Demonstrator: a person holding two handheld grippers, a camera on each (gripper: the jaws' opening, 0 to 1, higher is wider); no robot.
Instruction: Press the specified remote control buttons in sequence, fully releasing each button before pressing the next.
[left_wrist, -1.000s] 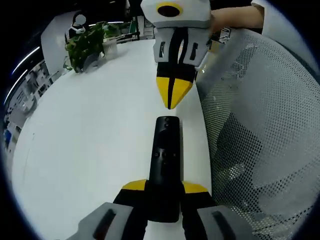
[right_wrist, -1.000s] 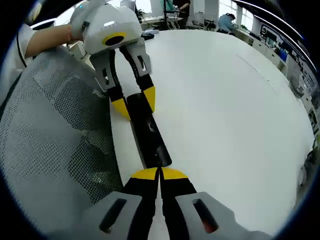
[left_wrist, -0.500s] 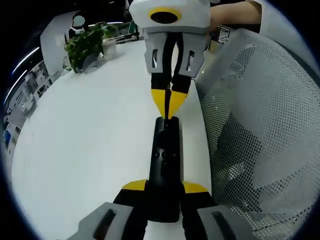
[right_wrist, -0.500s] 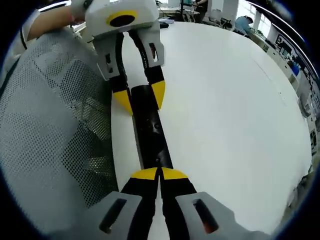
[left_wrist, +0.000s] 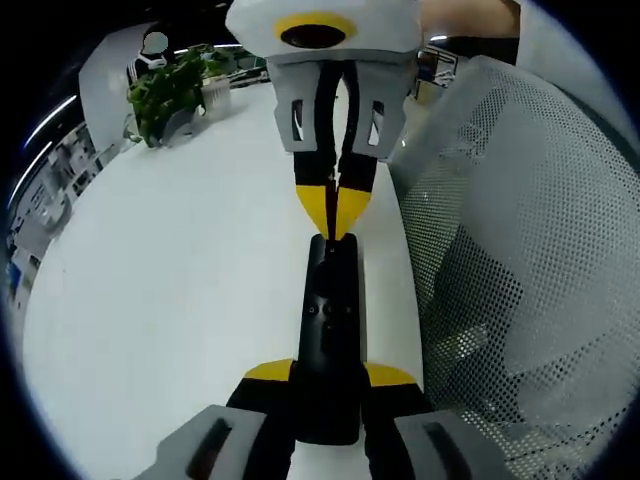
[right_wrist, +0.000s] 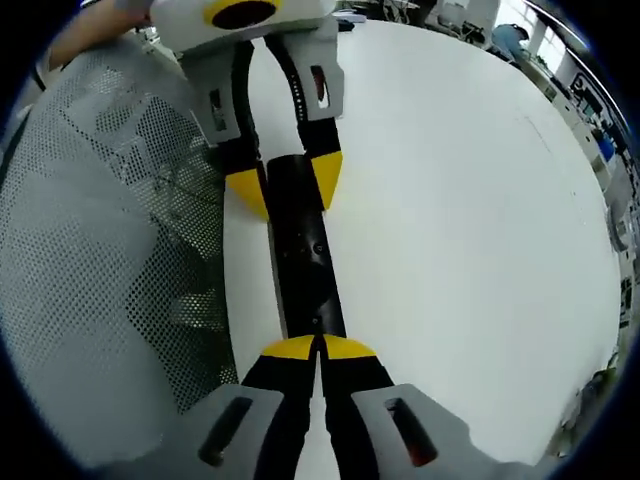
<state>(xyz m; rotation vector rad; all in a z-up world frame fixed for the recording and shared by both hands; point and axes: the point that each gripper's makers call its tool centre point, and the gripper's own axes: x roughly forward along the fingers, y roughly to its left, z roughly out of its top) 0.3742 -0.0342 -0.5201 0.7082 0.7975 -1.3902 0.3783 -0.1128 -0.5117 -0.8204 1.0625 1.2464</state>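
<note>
A long black remote control (left_wrist: 330, 330) lies on the white table, its near end clamped by my left gripper (left_wrist: 330, 375), whose yellow-tipped jaws sit on either side of it. My right gripper (left_wrist: 338, 232) comes down from the top of the left gripper view, shut, its yellow tips touching the remote's far end. In the right gripper view the same remote (right_wrist: 300, 250) runs up from my shut right gripper (right_wrist: 320, 347) to the left gripper (right_wrist: 285, 185) holding its far end.
A grey mesh chair back (left_wrist: 520, 260) stands against the table edge beside the remote, also seen as mesh (right_wrist: 100, 230) in the right gripper view. A potted green plant (left_wrist: 170, 95) sits far across the white table (left_wrist: 170, 280). A person's hand (left_wrist: 470, 15) holds the right gripper.
My right gripper came closer and lower from above the table, its shut tips now on the remote's far end. The left gripper kept its hold.
</note>
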